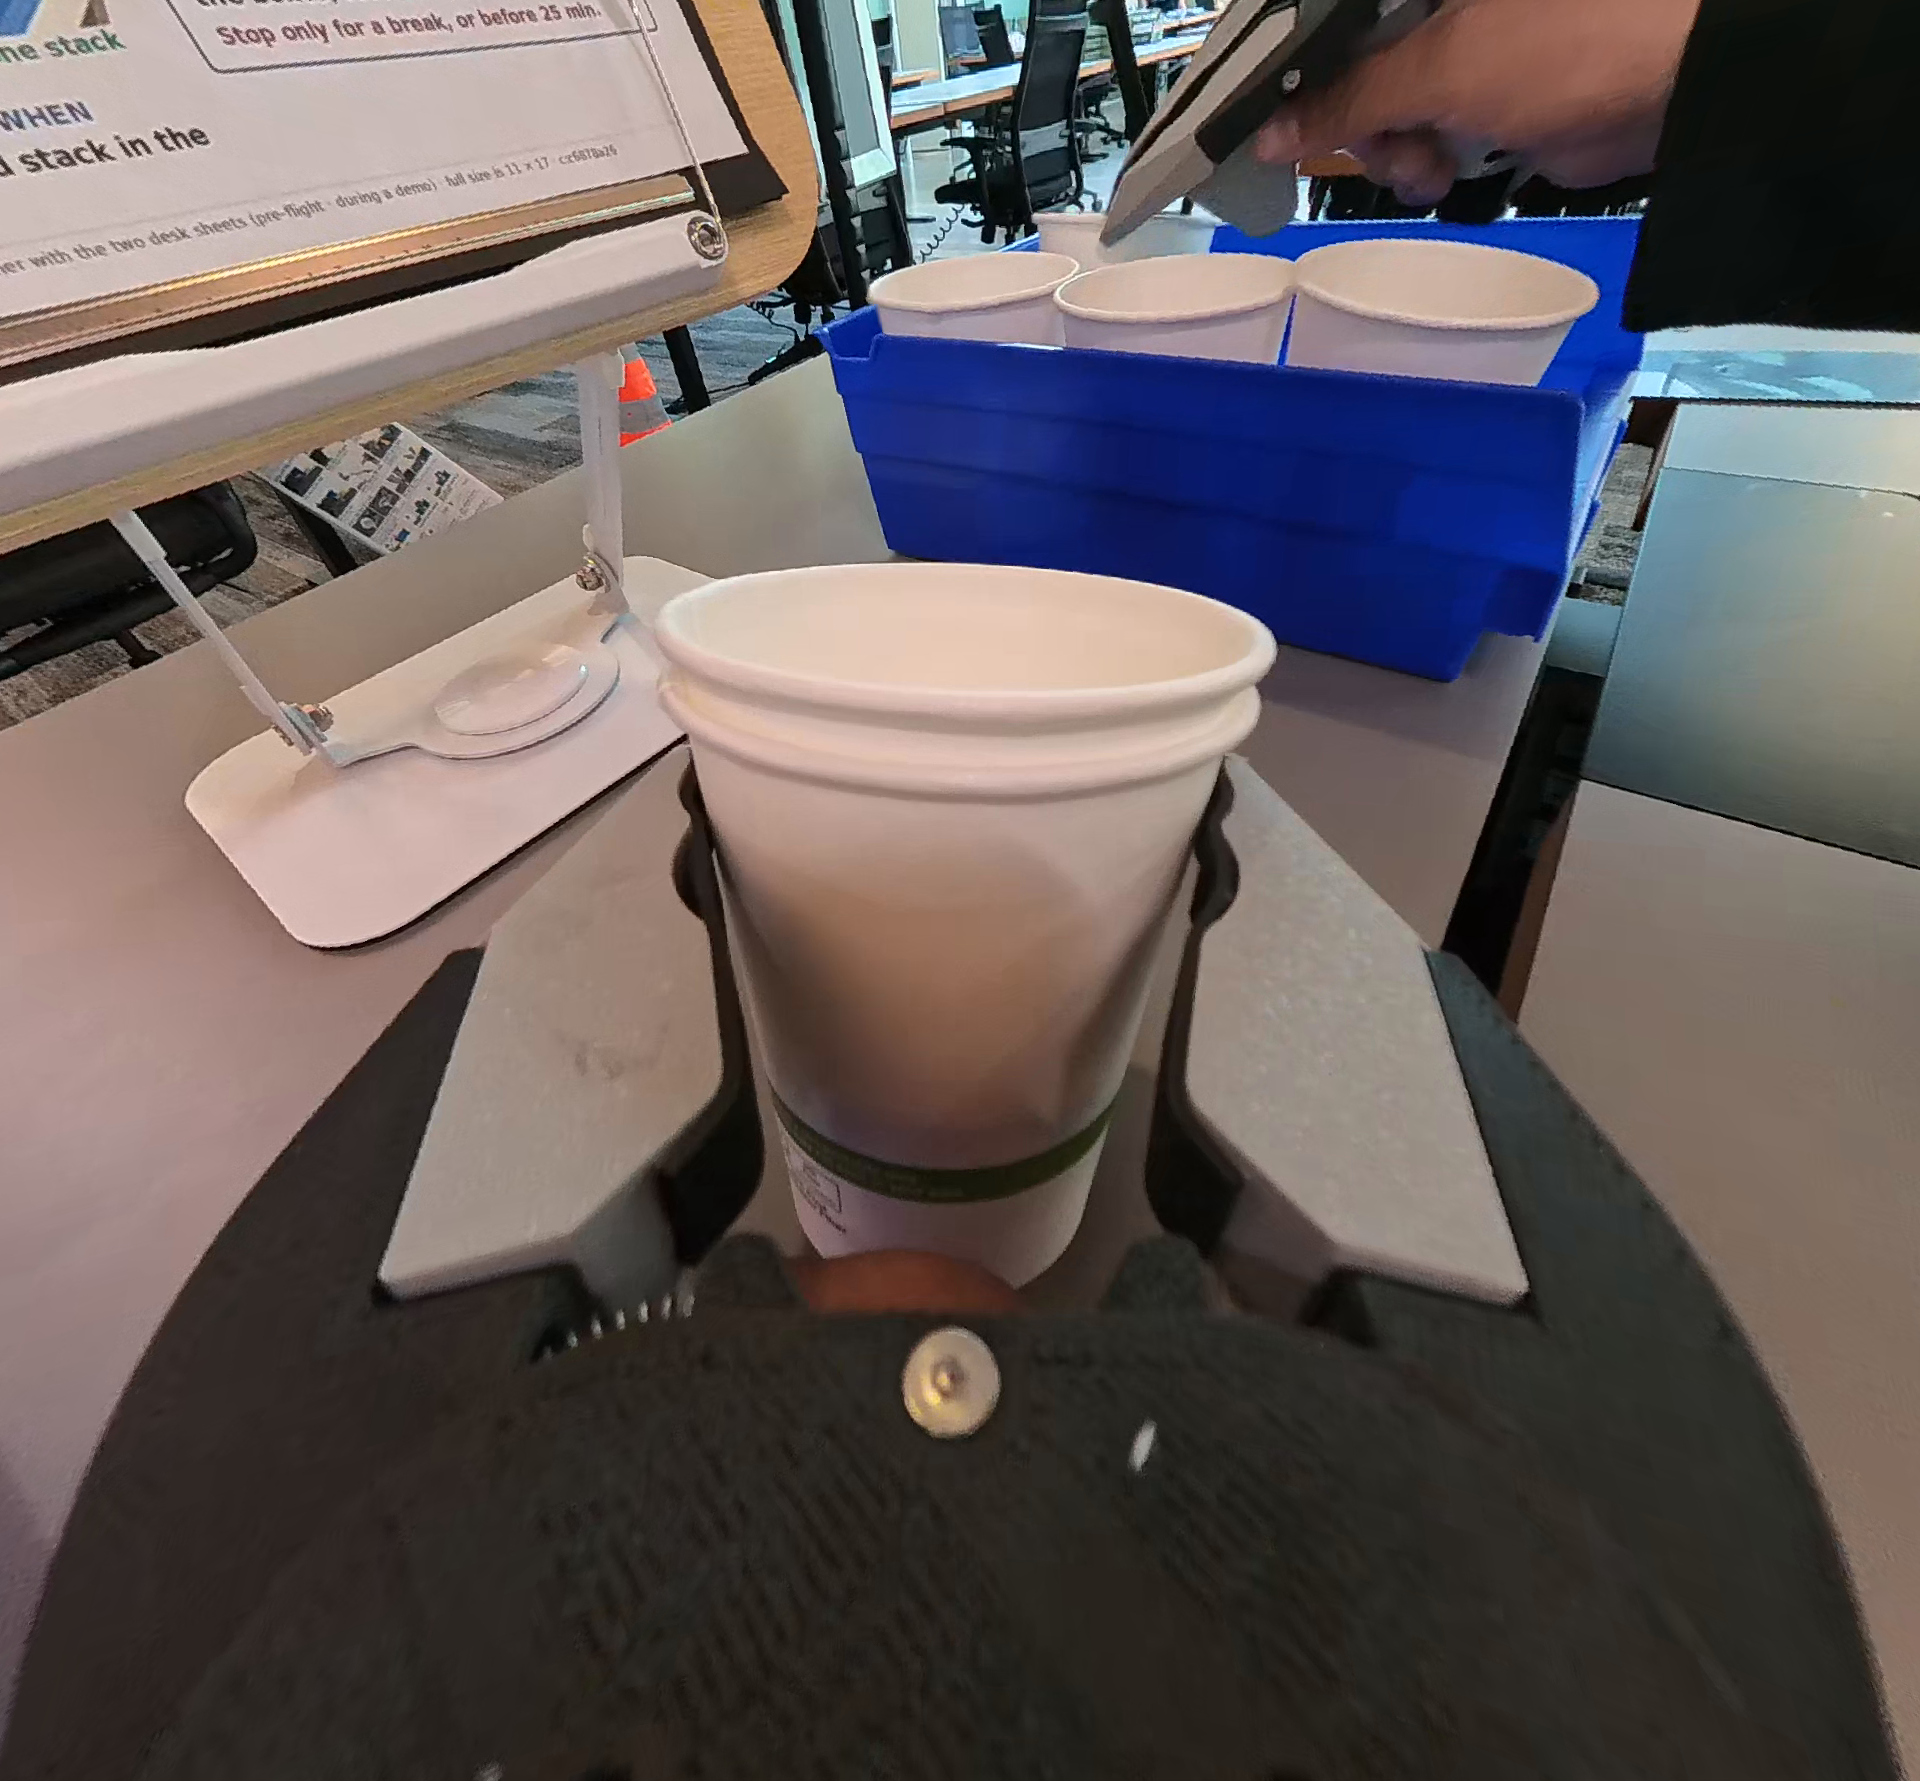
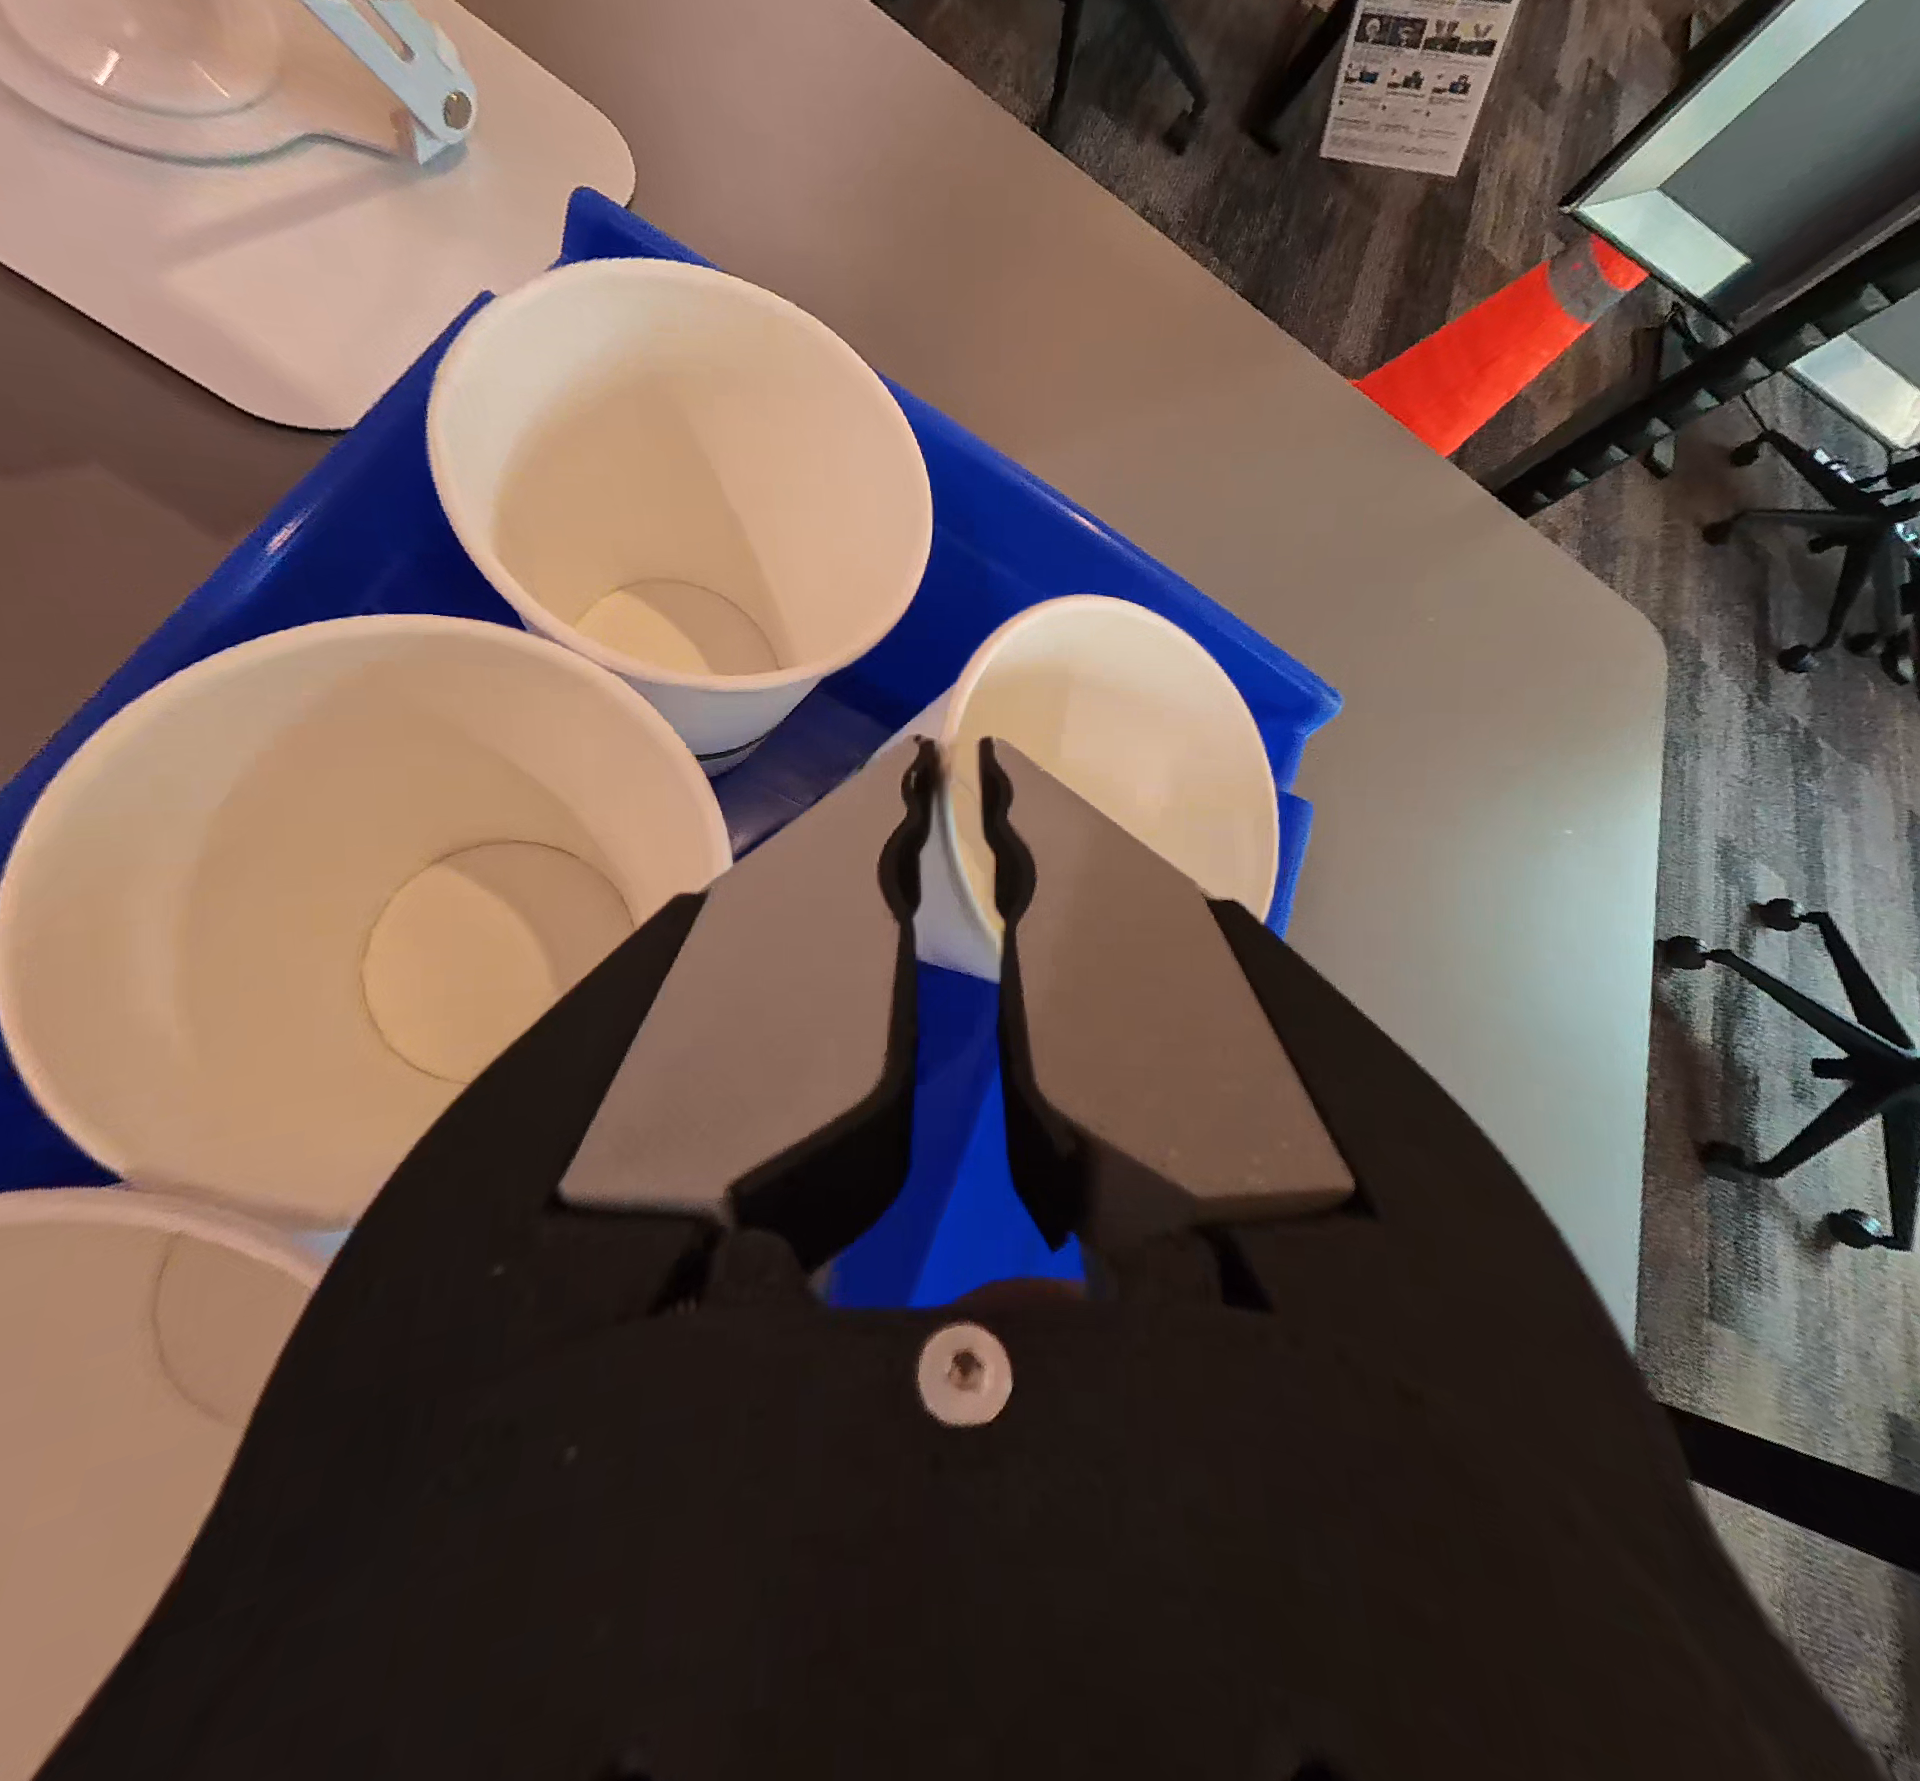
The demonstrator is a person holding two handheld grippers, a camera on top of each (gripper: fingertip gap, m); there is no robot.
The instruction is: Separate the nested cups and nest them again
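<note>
My left gripper (image 1: 956, 796) is shut on two nested white paper cups (image 1: 956, 900), held upright above the grey table (image 1: 156, 1056); two stacked rims show at the top. My right gripper (image 2: 954, 755) reaches down into a blue bin (image 2: 997, 536) and pinches the near wall of a single white cup (image 2: 1132, 755), one finger inside and one outside. In the left wrist view the right gripper (image 1: 1117, 219) shows at the bin's far side. Several other open white cups (image 2: 675, 484) stand upright in the bin.
The blue bin (image 1: 1195, 484) sits at the far right of the table. A white document stand (image 1: 416, 796) with a tilted board is at the left. The table's far edge, an orange cone (image 2: 1496, 349) and office chairs lie beyond. Tip to tip, the grippers are about 35 centimetres apart.
</note>
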